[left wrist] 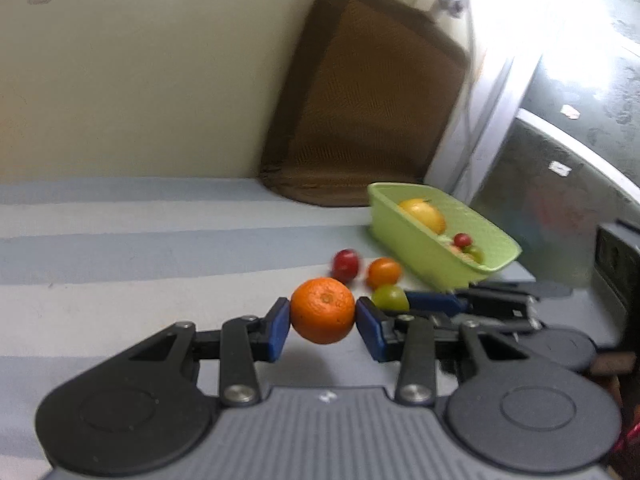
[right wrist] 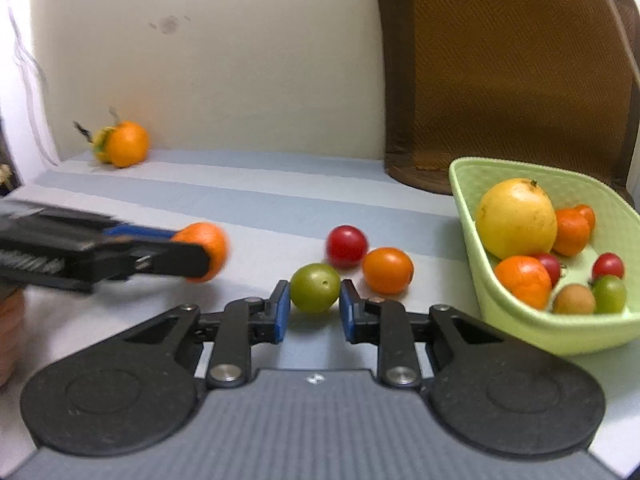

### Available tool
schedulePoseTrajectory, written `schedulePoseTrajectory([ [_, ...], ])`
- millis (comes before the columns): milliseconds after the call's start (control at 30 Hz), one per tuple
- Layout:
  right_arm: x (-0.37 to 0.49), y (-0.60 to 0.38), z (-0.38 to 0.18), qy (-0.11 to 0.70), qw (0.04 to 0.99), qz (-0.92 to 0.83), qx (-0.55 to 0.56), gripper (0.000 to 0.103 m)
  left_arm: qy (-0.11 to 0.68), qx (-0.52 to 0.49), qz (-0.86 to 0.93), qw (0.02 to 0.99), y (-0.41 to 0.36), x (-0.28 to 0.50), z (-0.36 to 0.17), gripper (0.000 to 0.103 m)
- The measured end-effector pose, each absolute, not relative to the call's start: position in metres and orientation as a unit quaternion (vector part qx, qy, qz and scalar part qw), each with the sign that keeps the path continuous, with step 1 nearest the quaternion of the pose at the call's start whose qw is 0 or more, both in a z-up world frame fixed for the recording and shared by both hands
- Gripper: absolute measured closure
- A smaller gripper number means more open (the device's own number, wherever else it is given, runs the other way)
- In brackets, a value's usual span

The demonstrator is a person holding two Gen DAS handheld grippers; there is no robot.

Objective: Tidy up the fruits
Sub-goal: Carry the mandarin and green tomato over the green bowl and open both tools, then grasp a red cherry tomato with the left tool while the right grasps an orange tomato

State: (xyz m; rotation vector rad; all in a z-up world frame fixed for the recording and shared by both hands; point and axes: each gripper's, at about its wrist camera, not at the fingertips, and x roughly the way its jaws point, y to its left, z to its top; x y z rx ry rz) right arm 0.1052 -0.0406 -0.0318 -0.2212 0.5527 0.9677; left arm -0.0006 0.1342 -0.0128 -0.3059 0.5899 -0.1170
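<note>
Fruit is sitting in both grippers: the left gripper (left wrist: 323, 318) is clamping a mandarin (left wrist: 322, 310), lifted above the striped cloth (left wrist: 120, 264), while the right gripper (right wrist: 313, 305) is squeezing a green plum (right wrist: 315, 287) (resting on the cloth). Open cloth is stretching left — the green basket (right wrist: 520, 320) is crowding the right edge.

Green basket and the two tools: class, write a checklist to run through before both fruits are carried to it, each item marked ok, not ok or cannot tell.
1. Left tool clamped on the orange: ok.
2. Right tool closed on the green fruit: ok.
3. Orange lifted clear of the striped cloth: cannot tell.
4. Green basket has free space: ok.
5. Red fruit and small orange fruit lie near the right tool's path: not ok.
</note>
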Motion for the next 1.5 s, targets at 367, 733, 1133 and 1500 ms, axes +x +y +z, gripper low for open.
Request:
schedulePoseTrajectory([
  [367, 0.149, -0.161, 0.005, 0.196, 0.918, 0.339, -0.056, 0.074, 0.287, -0.084, -0.151, 0.942, 0.016, 0.104, 0.024, 0.066],
  [733, 0.190, -0.169, -0.010, 0.195, 0.923, 0.329, -0.049, 0.071, 0.334, -0.061, -0.124, 0.932, -0.013, 0.171, -0.002, 0.065],
  [1133, 0.183, -0.180, -0.011, 0.177, 0.933, 0.312, -0.012, 0.071, 0.242, -0.125, -0.098, 0.957, 0.035, 0.116, 0.050, 0.064],
  [1500, 0.105, -0.145, -0.009, 0.210, 0.863, 0.460, 0.002, 0.071, 0.295, -0.159, 0.036, 0.941, 0.119, 0.031, 0.000, 0.064],
])
